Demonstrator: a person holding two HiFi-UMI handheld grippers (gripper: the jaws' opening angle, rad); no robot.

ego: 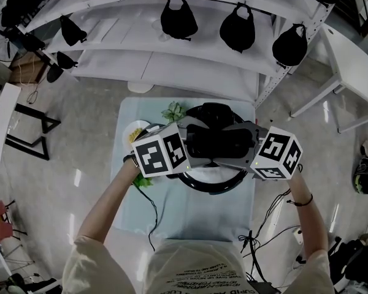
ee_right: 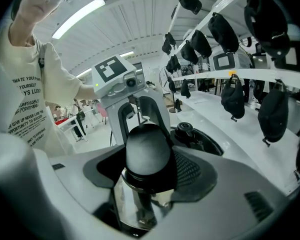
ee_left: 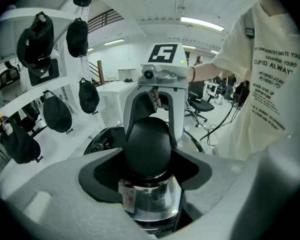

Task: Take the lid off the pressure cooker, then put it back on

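The pressure cooker [ego: 212, 186] stands on a pale, smooth table [ego: 190, 216], and its dark round lid [ee_right: 197, 140] with a knob sits on top of it. The left gripper [ego: 183, 155] is closed on the left side handle [ee_left: 147, 144], a rounded matt black piece above the shiny steel wall. The right gripper [ego: 253, 155] is closed the same way on the right side handle [ee_right: 147, 151], against the ribbed pad of its jaw.

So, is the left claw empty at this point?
No, the left claw is clamped on a black handle of the pressure cooker.
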